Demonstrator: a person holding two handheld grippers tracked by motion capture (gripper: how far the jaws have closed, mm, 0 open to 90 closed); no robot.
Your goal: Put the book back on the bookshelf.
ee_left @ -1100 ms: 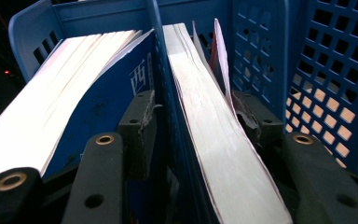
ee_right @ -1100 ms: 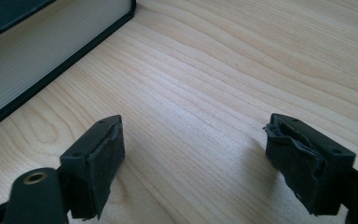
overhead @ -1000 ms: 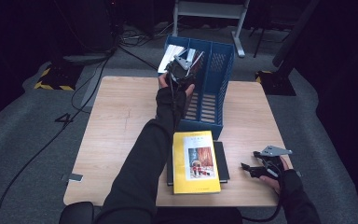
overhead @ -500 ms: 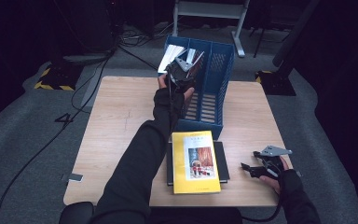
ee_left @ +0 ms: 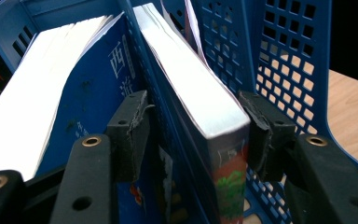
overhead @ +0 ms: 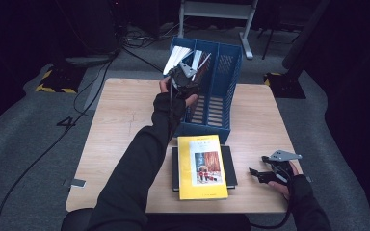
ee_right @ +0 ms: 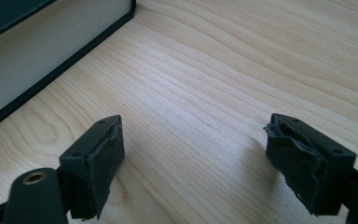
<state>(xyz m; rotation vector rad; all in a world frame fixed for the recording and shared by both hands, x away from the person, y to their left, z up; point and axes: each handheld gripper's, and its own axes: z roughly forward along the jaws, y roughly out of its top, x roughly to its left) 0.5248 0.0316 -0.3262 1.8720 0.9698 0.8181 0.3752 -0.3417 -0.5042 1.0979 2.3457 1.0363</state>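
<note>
From the high view, find the left claw point(overhead: 185, 79) at the top of the blue rack point(overhead: 231, 62), over its left-hand slots, where white-edged books lean. Find the right claw point(overhead: 256, 174) low on the table point(overhead: 120, 120), well to the near-right of the rack. Just in front of the rack, see a yellow book point(overhead: 202, 166) lying on a dark book point(overhead: 175, 163), presumably next in line.

In the left claw view, look along the left claw point(ee_left: 193, 107). See it part-open, astride the rack's divider and the filed book point(ee_left: 191, 79), which stands in the slot right of that divider. Note a blue-covered book point(ee_left: 98, 84) in the slot left of it. Read the jaws as having just been opening, with the filed book between them: one pad clear on the divider's far side, the other just beside the cover, gripping nothing. Judge this as the let-go after slotting. Spread a touch wider before lifting, so no pad drags the cover. Draw straight up and back along the slot rather than sideways, to avoid catching the divider or tipping the rack. Check that the book settles against the divider.

In the right claw view, see the right claw point(ee_right: 193, 135) wide open and empty over bare table point(ee_right: 205, 70), with the dark book's point(ee_right: 37, 60) page edge on the side toward the rack. Keep it parked until the left is out.
</note>
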